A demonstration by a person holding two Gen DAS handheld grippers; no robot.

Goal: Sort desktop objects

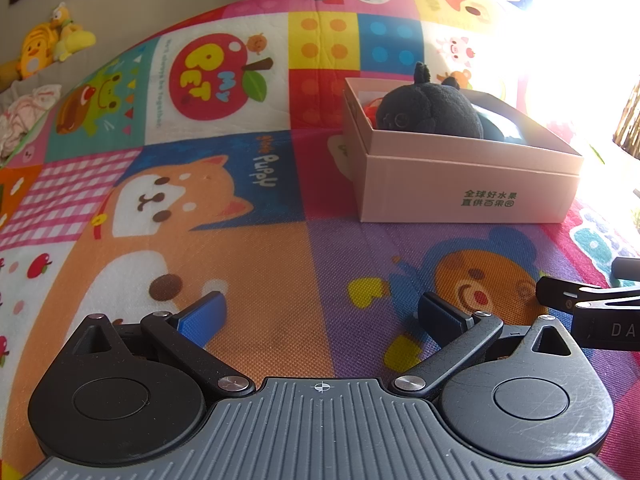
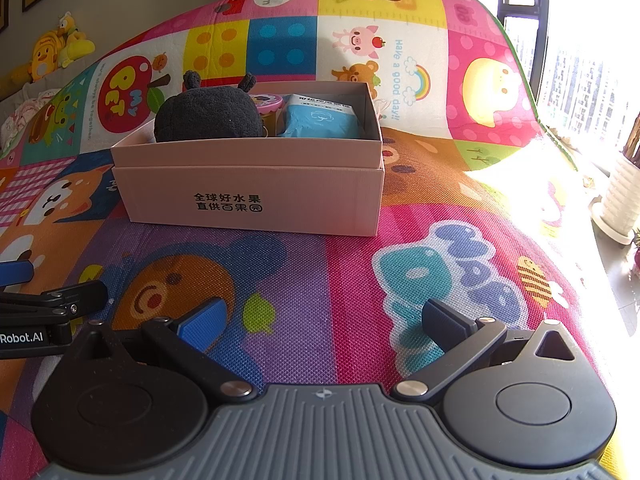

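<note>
A pink cardboard box (image 2: 256,196) with green print stands on the colourful play mat (image 2: 304,280); it also shows in the left wrist view (image 1: 460,184). Inside lie a dark grey plush toy (image 2: 210,114), a pink-lidded small jar (image 2: 269,103) and a light blue packet (image 2: 320,118). The plush also shows in the left wrist view (image 1: 430,110). My left gripper (image 1: 320,316) is open and empty, low over the mat, in front and left of the box. My right gripper (image 2: 324,322) is open and empty, in front of the box.
Yellow plush toys (image 1: 48,44) and crumpled cloth (image 1: 24,112) lie at the far left beyond the mat. A window and a white ribbed pot (image 2: 622,200) are on the right. The right gripper's side (image 1: 592,308) shows beside my left one.
</note>
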